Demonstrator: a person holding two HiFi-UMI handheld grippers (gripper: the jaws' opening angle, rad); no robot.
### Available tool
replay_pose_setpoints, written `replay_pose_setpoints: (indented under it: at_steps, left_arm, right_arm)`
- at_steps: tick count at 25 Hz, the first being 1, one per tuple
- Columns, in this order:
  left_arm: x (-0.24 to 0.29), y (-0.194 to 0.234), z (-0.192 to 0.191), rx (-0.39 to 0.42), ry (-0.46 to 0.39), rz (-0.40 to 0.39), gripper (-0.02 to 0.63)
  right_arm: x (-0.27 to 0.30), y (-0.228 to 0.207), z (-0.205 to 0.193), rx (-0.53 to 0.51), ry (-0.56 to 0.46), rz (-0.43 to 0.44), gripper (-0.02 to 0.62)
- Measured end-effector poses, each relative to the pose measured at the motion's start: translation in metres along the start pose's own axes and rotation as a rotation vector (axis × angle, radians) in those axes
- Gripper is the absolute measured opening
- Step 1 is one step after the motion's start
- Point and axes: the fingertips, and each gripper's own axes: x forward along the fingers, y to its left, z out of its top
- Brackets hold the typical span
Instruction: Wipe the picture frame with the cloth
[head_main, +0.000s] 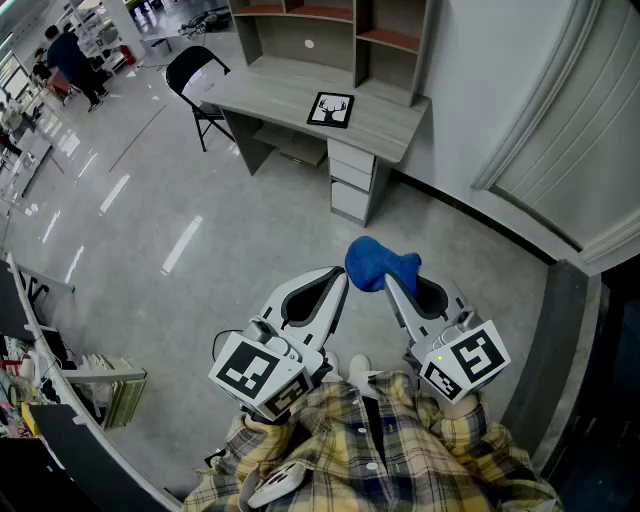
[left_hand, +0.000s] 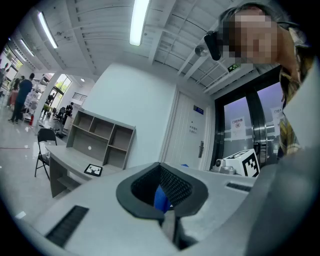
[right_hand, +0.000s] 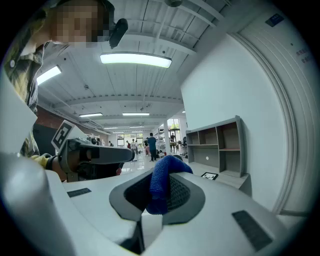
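Far out at ten o'clock in the head view, people (head_main: 68, 52) stand about on the shiny floor (head_main: 150, 230). Coming right, a black folding chair (head_main: 197, 75) sits at eleven o'clock, tucked against the left end of the grey desk (head_main: 270, 95). And there's the picture frame (head_main: 331, 109), lying flat on the desktop at twelve o'clock, black border, pale picture with a dark antlered shape. It's in front of the shelf unit (head_main: 330, 30) and just above the drawers (head_main: 352, 180). Nothing touches it, and both grippers are well apart from it.

Down at six o'clock is the person's checked shirt (head_main: 380, 450), with both tools held out over the floor. The left gripper (head_main: 340, 276) points towards one o'clock. Its own view shows the jaws brought together with nothing clamped. Only a sliver of blue shows through the hollow between the dark pads (left_hand: 175, 185).

Just beside its tip is the cloth (head_main: 378, 262), a blue bunch held up in the air at the centre of the head view. The right gripper (head_main: 390, 283) has it. In the right gripper view the jaws are closed on the fabric, which is pinched between the ribbed pads and folds up and over the tip. That view also finds the frame small at three o'clock, flat on the desk.

Over at two o'clock there's a pale panelled wall (head_main: 580, 130).
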Motion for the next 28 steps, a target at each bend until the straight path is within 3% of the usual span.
replay_pose_setpoints:
  at_steps: [10,14,18,22,28]
  left_arm:
    - [0.019,-0.004,-0.006,-0.014,0.021,-0.011,0.003]
    - [0.026,-0.008,-0.007,-0.016,0.031,0.037,0.003]
    - [0.032,-0.011,-0.016,-0.019,0.023,0.035,0.003]
    - [0.038,0.002,-0.017,-0.04,0.039,0.093,0.003]
    - [0.052,0.034,-0.011,-0.043,0.027,0.111,0.003]
  right_arm:
    - [-0.019,-0.022,-0.008,0.039,0.001,-0.039,0.041]
    - [-0.024,-0.028,-0.012,0.043,-0.002,-0.015,0.041]
    - [-0.025,-0.035,-0.017,0.048,0.009,0.011,0.041]
    - [-0.02,-0.044,-0.021,0.06,0.02,0.025,0.041]
    - [0.012,-0.061,-0.025,0.065,0.037,0.041,0.041]
